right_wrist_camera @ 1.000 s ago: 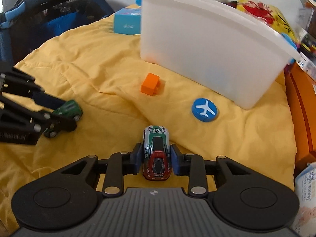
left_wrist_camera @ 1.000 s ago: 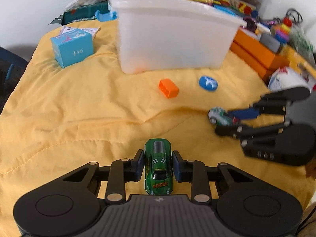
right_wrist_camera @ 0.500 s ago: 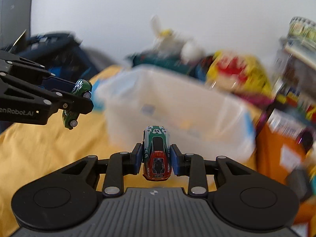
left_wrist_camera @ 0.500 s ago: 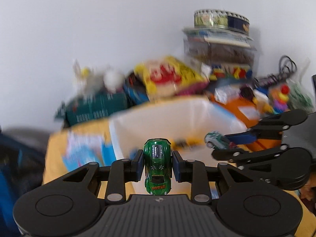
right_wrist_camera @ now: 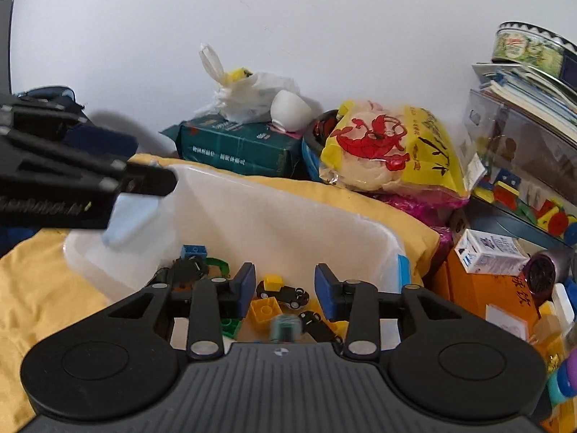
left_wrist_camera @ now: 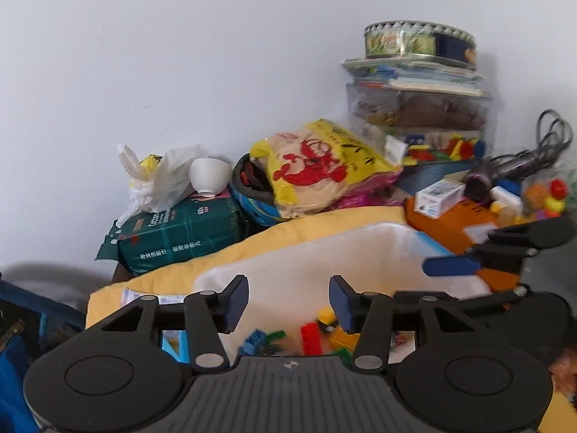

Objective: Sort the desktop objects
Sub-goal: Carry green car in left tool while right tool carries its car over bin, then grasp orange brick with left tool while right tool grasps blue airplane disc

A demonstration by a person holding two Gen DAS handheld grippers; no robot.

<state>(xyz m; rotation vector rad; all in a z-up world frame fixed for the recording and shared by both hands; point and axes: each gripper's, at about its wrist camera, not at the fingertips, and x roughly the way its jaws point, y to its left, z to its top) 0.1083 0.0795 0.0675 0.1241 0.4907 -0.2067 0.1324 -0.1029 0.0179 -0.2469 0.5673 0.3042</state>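
Both hand-held grippers, left (left_wrist_camera: pixel 288 301) and right (right_wrist_camera: pixel 285 285), are opening empty above the white bin (right_wrist_camera: pixel 288 216) of bricks (right_wrist_camera: pixel 266 308) and toy cars (right_wrist_camera: pixel 283 293).

Both wrist cameras look forward and slightly down from close above the white plastic bin (left_wrist_camera: pixel 360 252), facing the white wall (right_wrist_camera: pixel 324 36). They share the bin, the yellow shrimp-print bag (right_wrist_camera: pixel 393 148) and each other's tool.
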